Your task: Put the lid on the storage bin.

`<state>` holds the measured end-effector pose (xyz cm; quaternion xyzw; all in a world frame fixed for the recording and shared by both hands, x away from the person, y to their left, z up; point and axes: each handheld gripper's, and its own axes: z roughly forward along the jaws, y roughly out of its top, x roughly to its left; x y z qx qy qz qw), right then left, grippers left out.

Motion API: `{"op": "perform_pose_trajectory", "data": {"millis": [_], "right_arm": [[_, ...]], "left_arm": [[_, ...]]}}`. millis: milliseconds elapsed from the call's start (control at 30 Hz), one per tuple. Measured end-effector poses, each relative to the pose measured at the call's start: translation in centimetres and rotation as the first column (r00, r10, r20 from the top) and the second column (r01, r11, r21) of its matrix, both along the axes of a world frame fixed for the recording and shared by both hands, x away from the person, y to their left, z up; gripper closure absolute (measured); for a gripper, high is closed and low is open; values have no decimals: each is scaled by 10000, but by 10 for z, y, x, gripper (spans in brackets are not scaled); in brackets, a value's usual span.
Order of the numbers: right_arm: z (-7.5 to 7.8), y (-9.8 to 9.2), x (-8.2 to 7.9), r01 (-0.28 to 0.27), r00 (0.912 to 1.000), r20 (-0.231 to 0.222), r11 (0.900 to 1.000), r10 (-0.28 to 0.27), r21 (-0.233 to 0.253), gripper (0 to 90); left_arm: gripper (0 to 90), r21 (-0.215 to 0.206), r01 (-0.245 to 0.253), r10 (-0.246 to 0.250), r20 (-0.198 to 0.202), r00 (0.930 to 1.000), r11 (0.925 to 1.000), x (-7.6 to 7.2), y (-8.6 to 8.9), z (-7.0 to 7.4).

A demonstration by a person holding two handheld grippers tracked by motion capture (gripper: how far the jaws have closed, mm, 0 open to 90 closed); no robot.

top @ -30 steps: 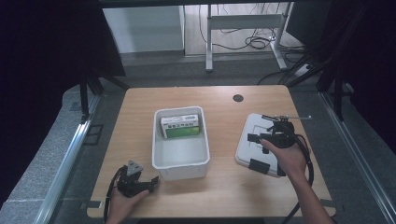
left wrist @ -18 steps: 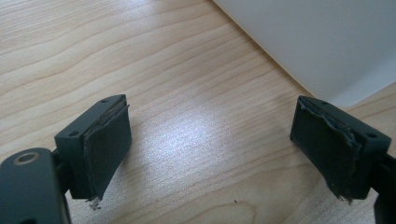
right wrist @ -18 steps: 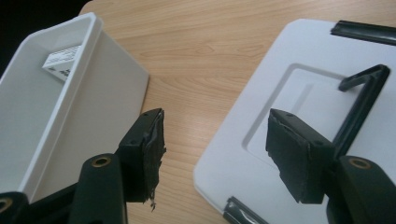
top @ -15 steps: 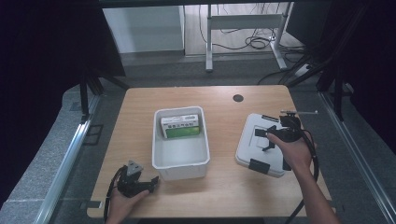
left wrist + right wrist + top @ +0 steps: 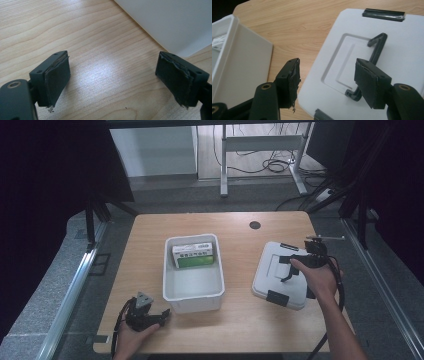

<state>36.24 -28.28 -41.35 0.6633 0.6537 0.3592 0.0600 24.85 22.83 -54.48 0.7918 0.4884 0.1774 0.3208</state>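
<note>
right gripper (image 5: pixel 325 82) spread wide above the white lid (image 5: pixel 402 42)'s black handle (image 5: pixel 375 52), left gripper (image 5: pixel 113 80) likewise spread

Light wooden bench (image 5: pixel 240 325), round dark hole (image 5: pixel 255 225) near far edge. Beyond bench: grey floor, metal desk frame (image 5: pixel 260 142), tangled black cables (image 5: pixel 272 166).

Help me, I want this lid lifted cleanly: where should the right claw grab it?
Grip the black handle at the middle of the white lid, coming down from above: it stands raised off the flat lid, and the open right claw already hovers there.
</note>
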Motion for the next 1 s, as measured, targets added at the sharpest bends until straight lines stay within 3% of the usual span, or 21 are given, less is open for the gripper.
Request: {"op": "perform_pose_trajectory", "data": {"millis": [400, 833, 1000], "right_arm": [[-8, -6, 11, 328, 9986, -399, 9987, -343, -390, 387], [-17, -19, 22, 886, 9908, -959, 9931, -958, -767, 457], [-25, -22, 26, 810, 9840, -1500, 9912, -963, -1048, 520]], "left_arm": [[124, 4, -9, 9, 5, 10000, 10000, 0, 0, 0], [124, 7, -6, 6, 2, 10000, 10000, 0, 0, 0], [124, 8, -6, 6, 3, 10000, 10000, 0, 0, 0]]}}
